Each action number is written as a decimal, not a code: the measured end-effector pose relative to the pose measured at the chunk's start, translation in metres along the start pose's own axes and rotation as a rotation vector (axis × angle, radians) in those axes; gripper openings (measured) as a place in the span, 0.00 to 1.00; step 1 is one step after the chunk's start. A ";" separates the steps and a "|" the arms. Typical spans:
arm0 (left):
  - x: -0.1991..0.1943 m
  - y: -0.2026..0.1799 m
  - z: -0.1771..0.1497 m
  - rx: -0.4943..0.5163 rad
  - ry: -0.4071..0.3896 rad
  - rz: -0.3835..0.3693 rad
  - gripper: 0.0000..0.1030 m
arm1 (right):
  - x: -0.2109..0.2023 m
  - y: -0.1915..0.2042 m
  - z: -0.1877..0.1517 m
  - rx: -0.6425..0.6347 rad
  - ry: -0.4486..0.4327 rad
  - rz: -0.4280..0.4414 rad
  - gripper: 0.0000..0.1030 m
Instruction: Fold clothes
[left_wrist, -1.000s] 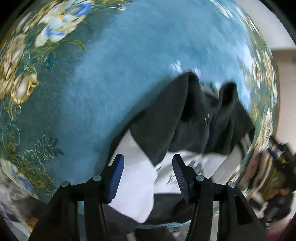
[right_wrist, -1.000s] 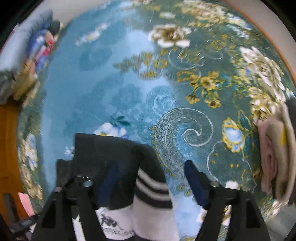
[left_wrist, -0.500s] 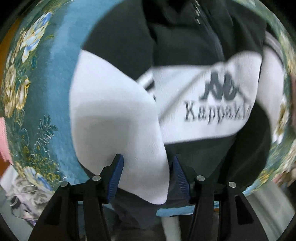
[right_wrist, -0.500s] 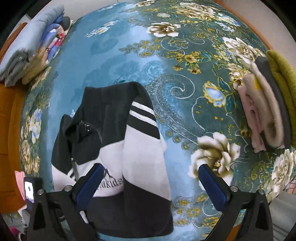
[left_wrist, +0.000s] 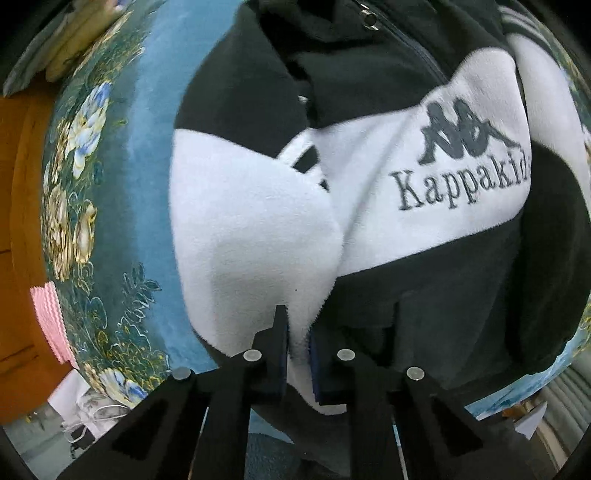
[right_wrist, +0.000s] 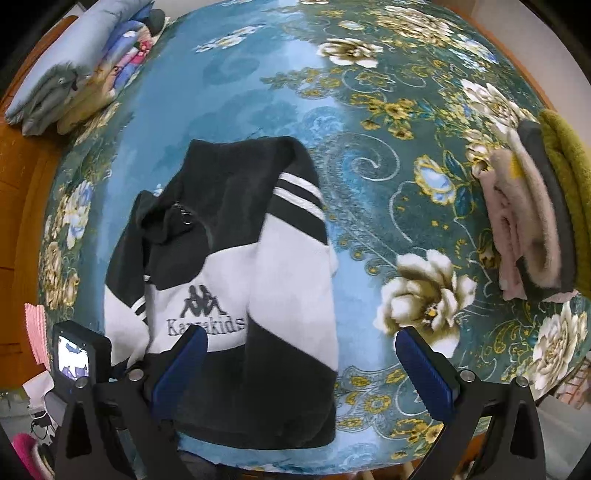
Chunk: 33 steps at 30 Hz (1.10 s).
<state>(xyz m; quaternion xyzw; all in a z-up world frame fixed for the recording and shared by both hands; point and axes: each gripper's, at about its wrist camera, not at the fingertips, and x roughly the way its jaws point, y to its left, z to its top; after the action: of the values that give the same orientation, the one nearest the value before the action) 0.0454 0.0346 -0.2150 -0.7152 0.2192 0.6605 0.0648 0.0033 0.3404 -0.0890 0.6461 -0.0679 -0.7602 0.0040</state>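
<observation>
Closed now on the white sleeve (left_wrist: 255, 236), the left gripper (left_wrist: 297, 354); a second ago, fingers apart above a bunched garment, seen from farther off. Pulled back and higher as well, the right gripper (right_wrist: 299, 365), fingers spread wide, holding nothing.

Black-and-white fleece jacket (right_wrist: 236, 258) lying on a blue floral blanket (right_wrist: 369, 184), near the front edge. Both sleeves brought inward over the chest, the right-hand one crossing the body with its striped cuff (right_wrist: 299, 201) pointing toward the collar. Printed logo (right_wrist: 203, 302) partly covered, zip pull (right_wrist: 184, 218) visible at the rumpled collar. Lower end of the white sleeve pinched between the left fingers, just above the black hem.

Judged from this: somewhere mid-fold. Sleeves in, body narrowed to a rough column, but collar creased and no crosswise fold in evidence. Probably left: smoothing, then hem to collar, then moving to a stack.

Folded pile (right_wrist: 535, 229) of pink, grey and olive knitwear at the right edge of the blanket, well apart from the jacket. Folded bedding (right_wrist: 77, 77) at the far left corner.
</observation>
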 end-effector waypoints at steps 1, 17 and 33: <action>-0.001 0.008 -0.001 -0.015 -0.011 -0.008 0.09 | -0.001 0.004 0.000 -0.009 -0.001 0.001 1.00; 0.001 0.195 0.031 -0.427 -0.135 -0.126 0.08 | -0.024 0.040 -0.012 -0.018 -0.009 -0.050 1.00; 0.042 0.317 0.090 -0.692 -0.048 -0.181 0.08 | -0.059 0.020 -0.042 0.063 -0.025 -0.150 1.00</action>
<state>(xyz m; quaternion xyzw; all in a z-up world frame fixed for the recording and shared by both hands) -0.1623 -0.2242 -0.2038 -0.6957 -0.0834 0.7037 -0.1177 0.0526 0.3218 -0.0350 0.6395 -0.0432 -0.7640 -0.0741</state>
